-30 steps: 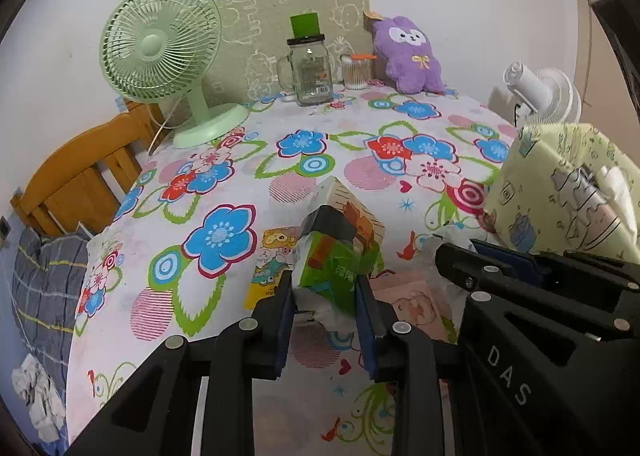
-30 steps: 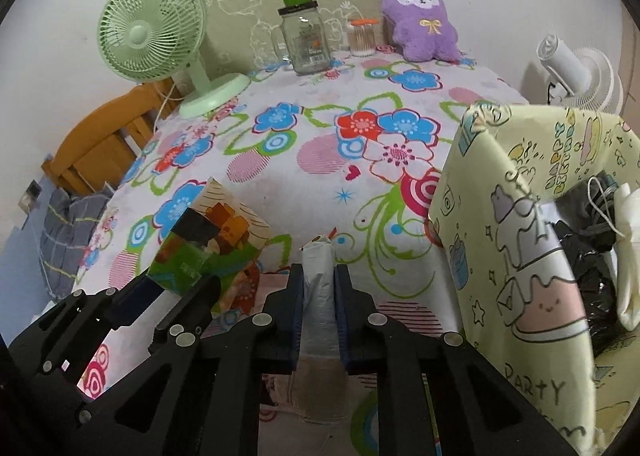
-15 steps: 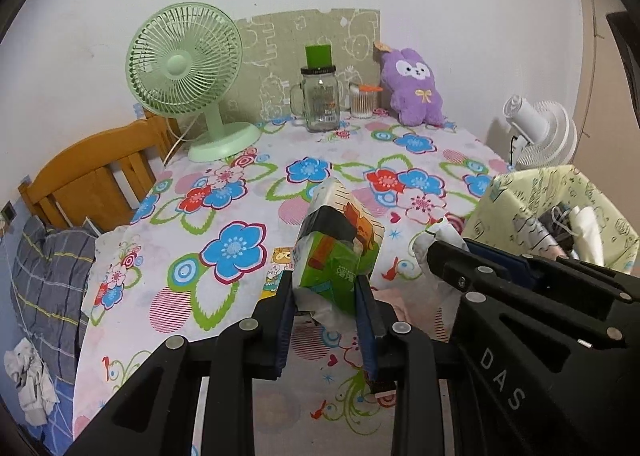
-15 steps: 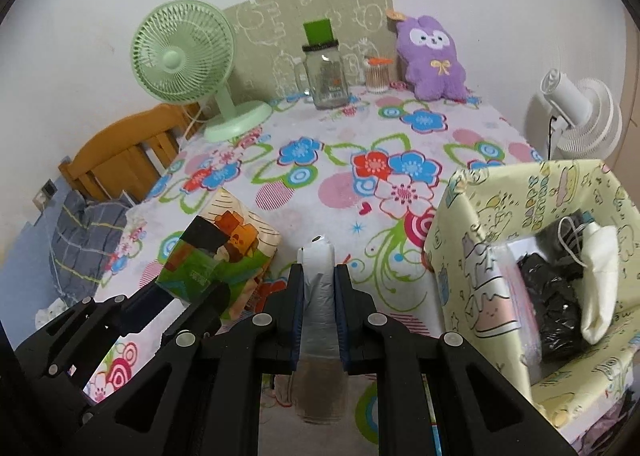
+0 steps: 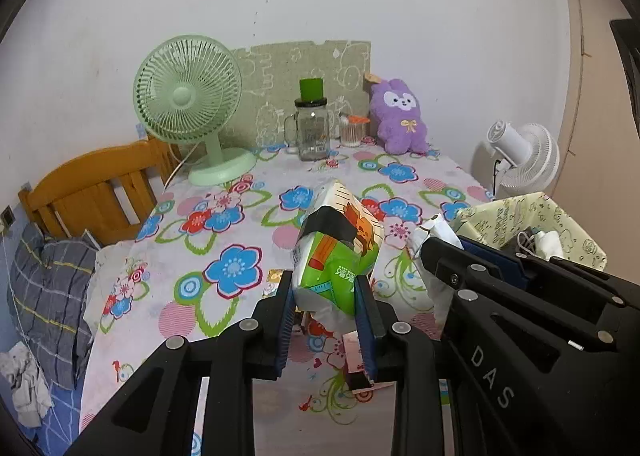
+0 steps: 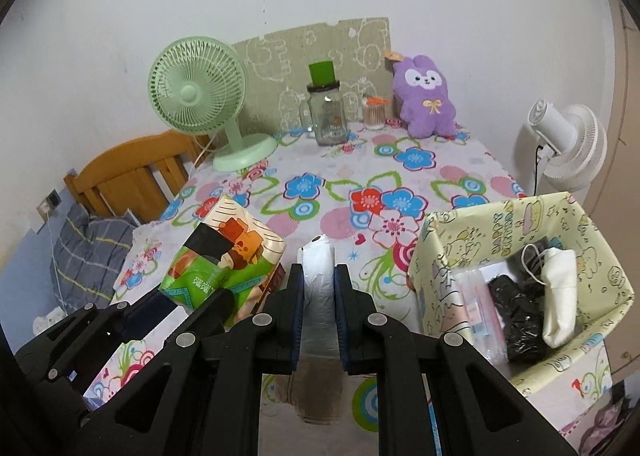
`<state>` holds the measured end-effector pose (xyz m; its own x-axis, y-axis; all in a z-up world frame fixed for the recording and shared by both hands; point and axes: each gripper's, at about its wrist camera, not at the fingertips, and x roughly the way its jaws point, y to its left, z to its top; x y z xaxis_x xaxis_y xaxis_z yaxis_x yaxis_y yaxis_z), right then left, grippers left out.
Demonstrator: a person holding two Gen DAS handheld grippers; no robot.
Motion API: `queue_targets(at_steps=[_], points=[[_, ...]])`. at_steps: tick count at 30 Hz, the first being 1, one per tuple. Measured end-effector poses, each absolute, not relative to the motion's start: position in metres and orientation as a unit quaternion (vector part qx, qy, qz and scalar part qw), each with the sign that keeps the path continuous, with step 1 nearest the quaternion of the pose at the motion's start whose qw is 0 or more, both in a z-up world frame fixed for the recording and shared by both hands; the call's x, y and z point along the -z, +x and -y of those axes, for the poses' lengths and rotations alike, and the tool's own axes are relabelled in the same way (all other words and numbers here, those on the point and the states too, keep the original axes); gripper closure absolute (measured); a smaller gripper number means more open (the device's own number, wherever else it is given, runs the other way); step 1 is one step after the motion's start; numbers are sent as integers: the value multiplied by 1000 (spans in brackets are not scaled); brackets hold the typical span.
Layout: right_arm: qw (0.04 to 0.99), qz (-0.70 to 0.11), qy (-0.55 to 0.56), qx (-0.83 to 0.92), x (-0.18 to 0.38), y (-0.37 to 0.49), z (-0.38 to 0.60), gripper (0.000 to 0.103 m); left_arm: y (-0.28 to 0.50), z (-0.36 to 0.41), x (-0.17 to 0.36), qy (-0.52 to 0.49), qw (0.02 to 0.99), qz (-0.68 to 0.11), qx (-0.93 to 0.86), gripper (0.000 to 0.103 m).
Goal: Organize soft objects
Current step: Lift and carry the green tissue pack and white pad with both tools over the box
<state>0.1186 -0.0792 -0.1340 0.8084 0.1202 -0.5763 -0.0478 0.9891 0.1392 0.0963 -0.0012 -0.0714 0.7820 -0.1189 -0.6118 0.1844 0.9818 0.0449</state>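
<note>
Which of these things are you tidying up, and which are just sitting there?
Part of the job:
- tissue pack, held in the left hand-held gripper
- white plastic roll, held in the right hand-held gripper
- yellow cartoon box, already holding soft things

Just sitting there:
- green fan
- glass jar
- white fan
- purple plush bunny, maybe for later

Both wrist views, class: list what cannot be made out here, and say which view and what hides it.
- Yellow cartoon-print storage box: left wrist view, its contents mostly hidden behind the right gripper.
- White plastic bag roll: right wrist view, its lower end hidden between the right gripper's fingers.
- Green-and-orange tissue pack: left wrist view, its base covered by the left gripper; small print unreadable.
</note>
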Motion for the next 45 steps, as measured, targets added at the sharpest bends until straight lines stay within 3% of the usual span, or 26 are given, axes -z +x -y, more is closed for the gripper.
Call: queue_targets(at_steps=[20,45], points=[[962,-266,30,-57,92,90,112,86,70,34,37,34,955,-283,75,76],[964,-258,43,-42,88,90,189,86,77,113,34,50,952,-284,102,76]])
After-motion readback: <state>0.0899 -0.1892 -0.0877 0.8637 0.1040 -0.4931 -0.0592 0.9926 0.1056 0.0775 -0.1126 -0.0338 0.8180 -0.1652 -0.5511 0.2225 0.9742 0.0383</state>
